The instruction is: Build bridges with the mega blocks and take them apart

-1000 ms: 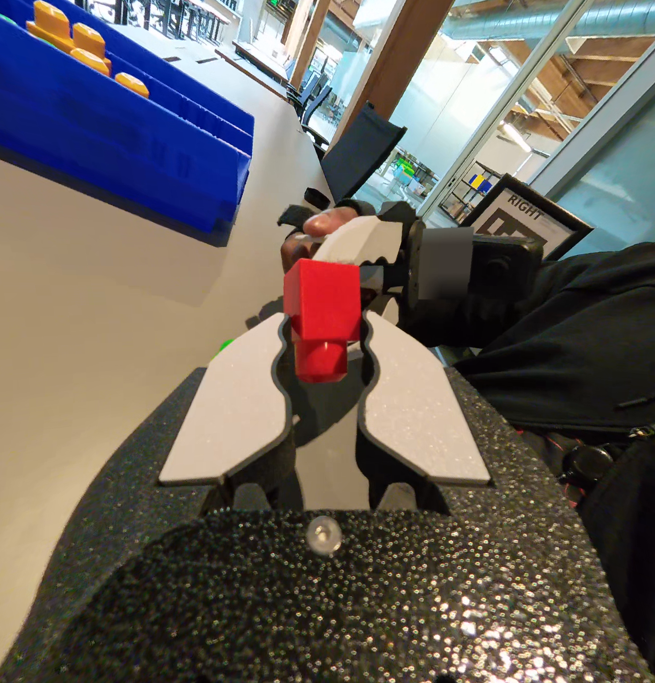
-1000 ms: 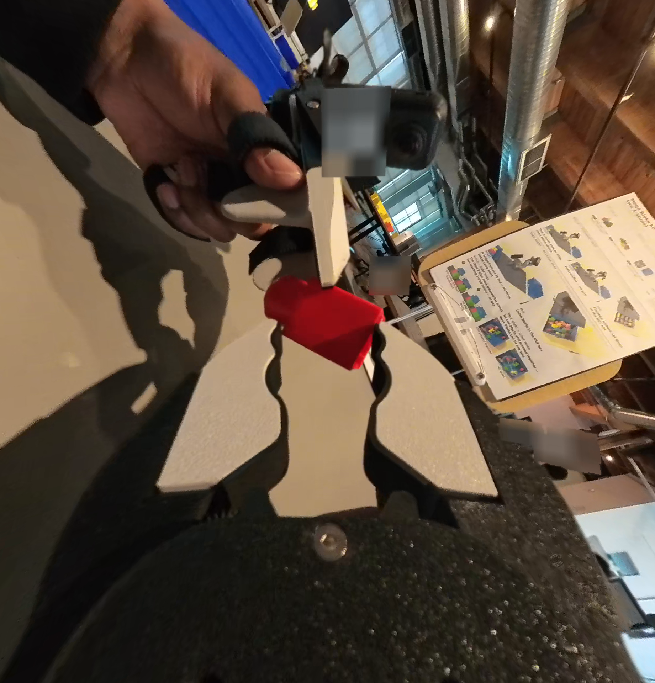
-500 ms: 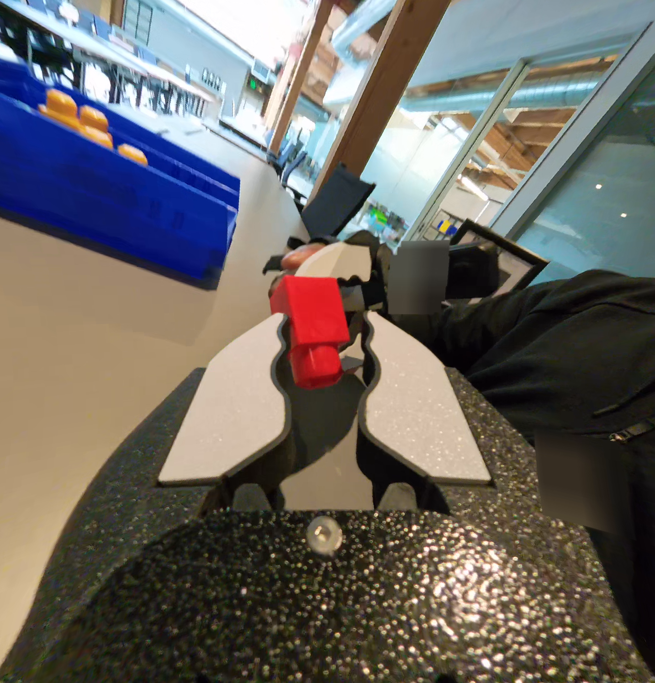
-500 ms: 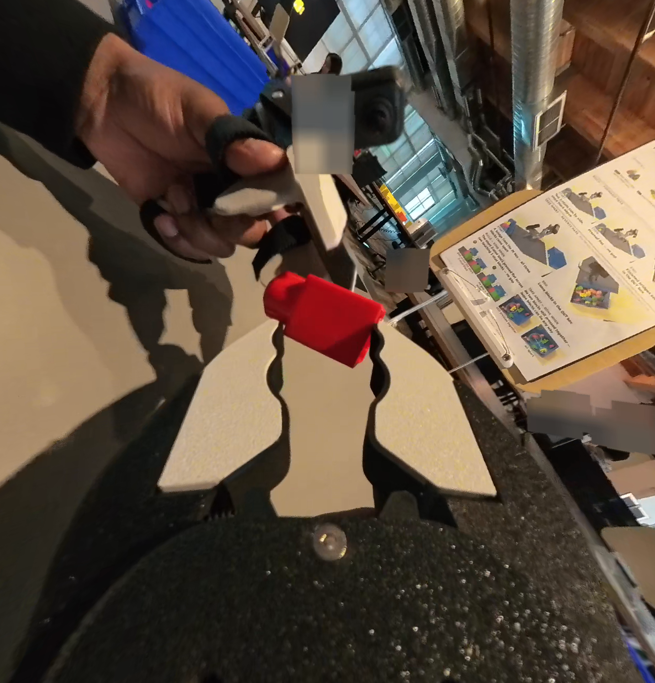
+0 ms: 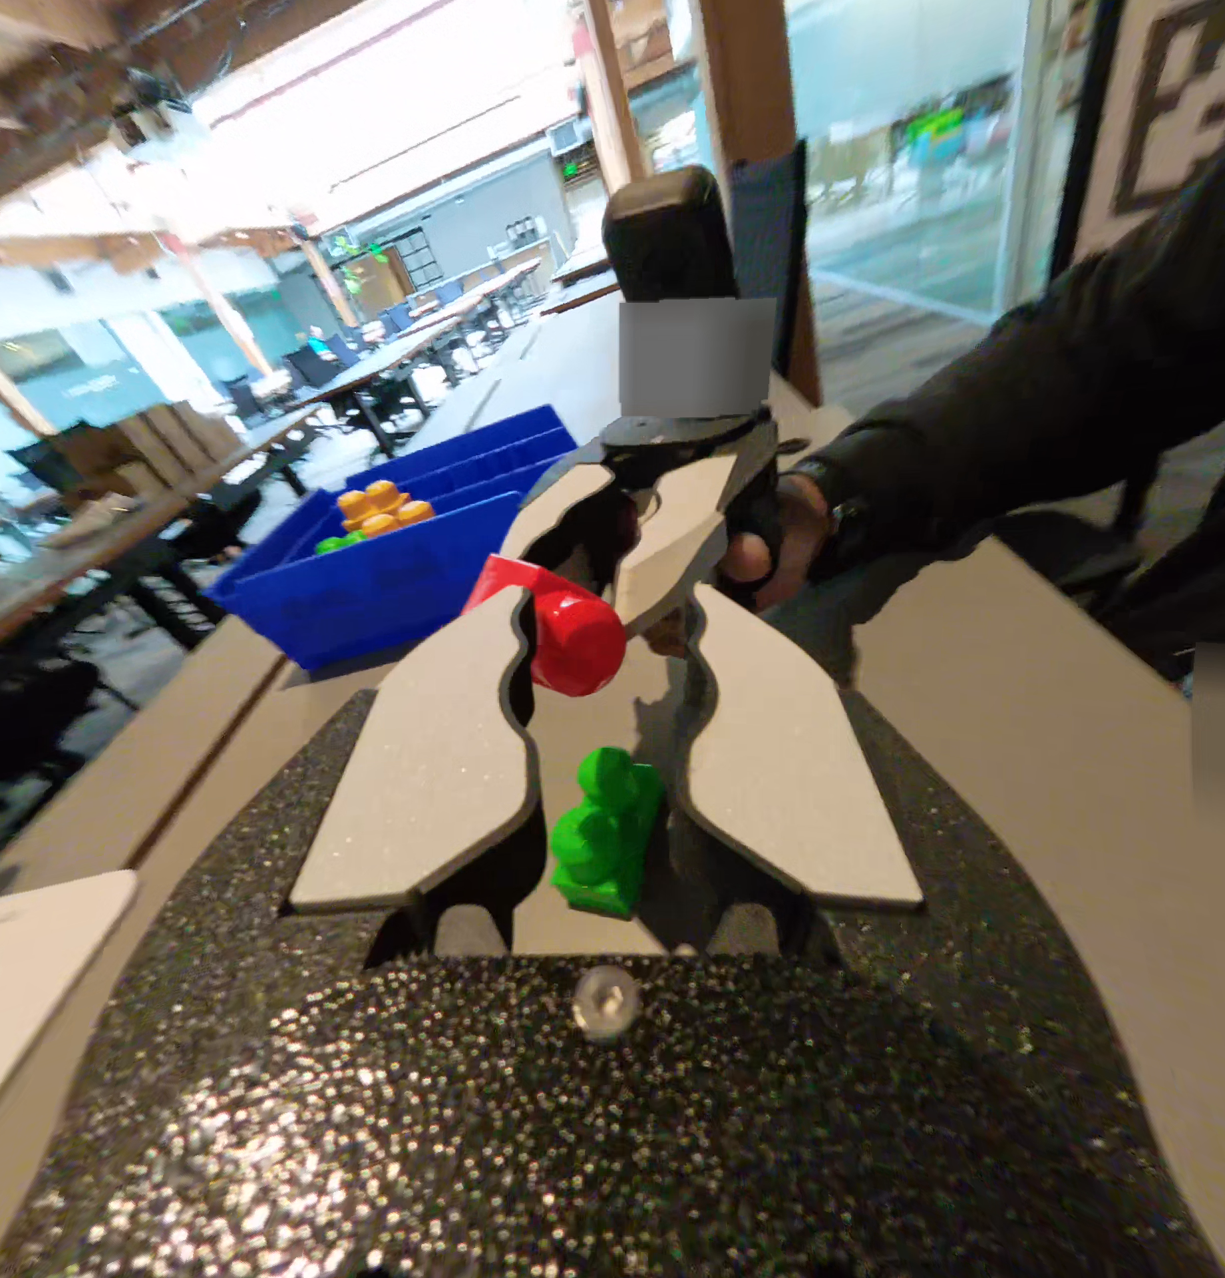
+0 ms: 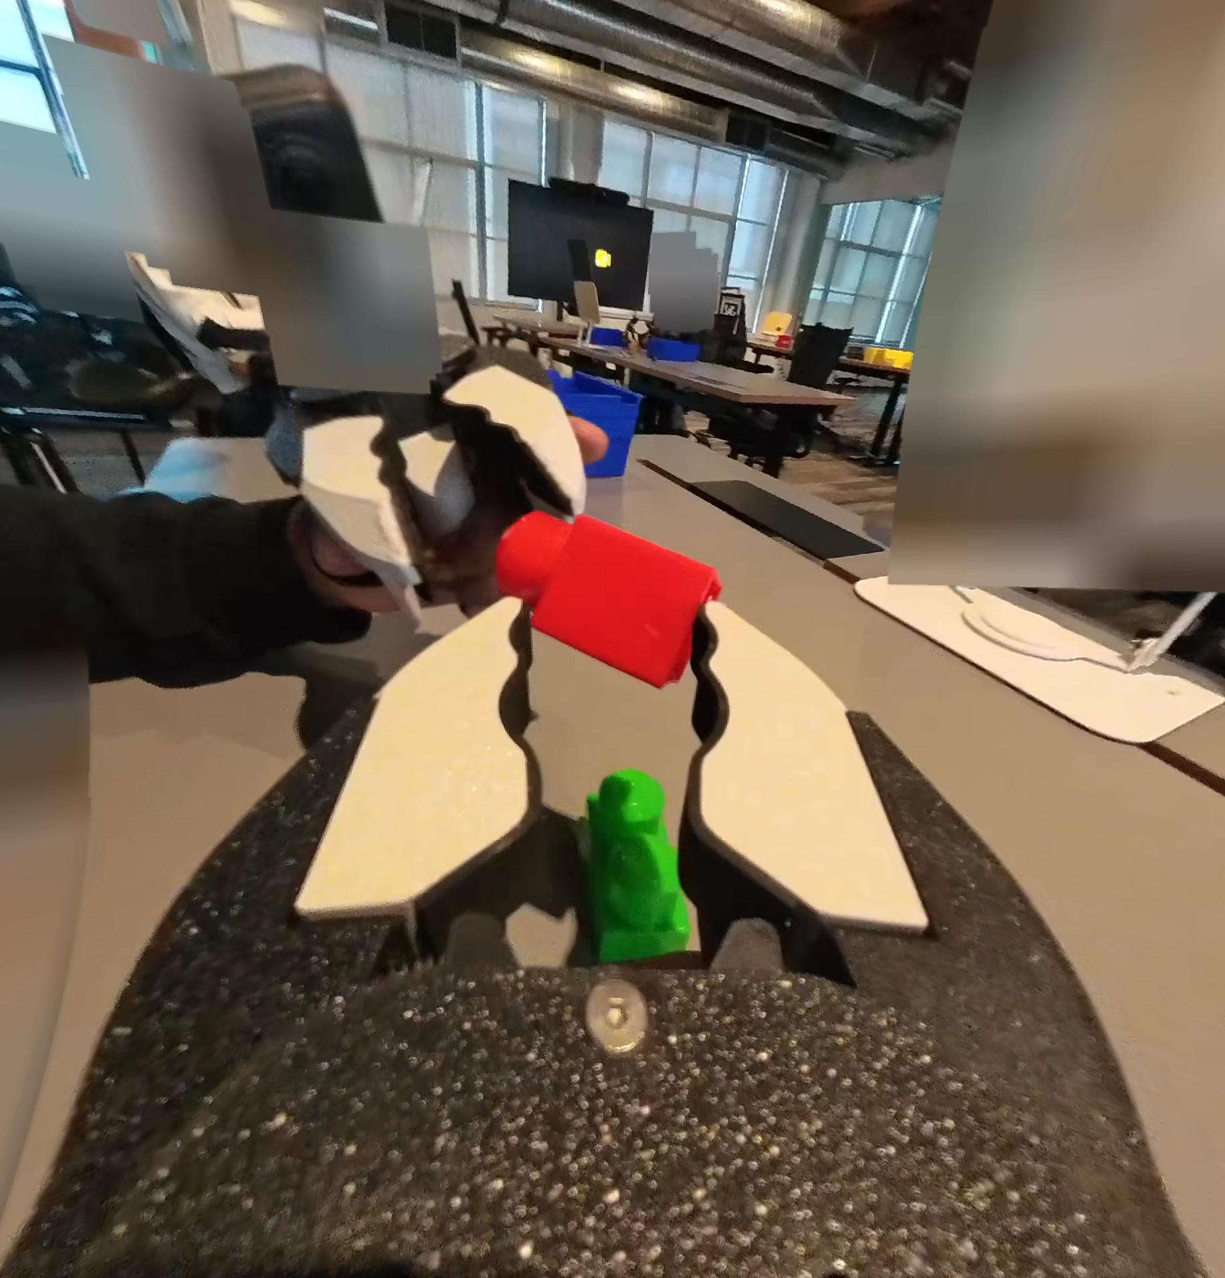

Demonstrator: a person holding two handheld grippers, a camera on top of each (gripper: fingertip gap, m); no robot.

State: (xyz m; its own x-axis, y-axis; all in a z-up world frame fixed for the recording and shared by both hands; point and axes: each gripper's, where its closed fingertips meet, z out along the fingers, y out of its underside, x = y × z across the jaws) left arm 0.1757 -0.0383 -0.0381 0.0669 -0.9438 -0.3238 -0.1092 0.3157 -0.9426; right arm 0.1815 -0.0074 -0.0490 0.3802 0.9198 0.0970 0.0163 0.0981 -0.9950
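Note:
My right gripper (image 6: 609, 612) is shut on a red block (image 6: 616, 608) and holds it tilted above the grey table (image 6: 803, 553), with the stud pointing left. My left gripper (image 5: 609, 602) is open. The red block's stud (image 5: 578, 646) lies against the left gripper's left fingertip and is clear of the right fingertip. In the right wrist view the left gripper (image 6: 488, 546) faces the stud with its jaws apart. In the left wrist view the right gripper (image 5: 575, 581) is just behind the red block. A green block (image 5: 606, 837) stands on the table below both grippers and also shows in the right wrist view (image 6: 633, 878).
A blue bin (image 5: 360, 595) holding orange blocks (image 5: 381, 508) and a green one stands at the table's far left edge. It also shows in the right wrist view (image 6: 595, 429). A white board (image 6: 1010, 657) lies on the table to the right. A person's dark sleeves reach in. Both grippers' tips are close together, under 4 cm apart.
Both grippers have swung round and tipped down toward the table, so the green block now shows beneath them. The red block stays in the right gripper. The left jaws stand a little wider.

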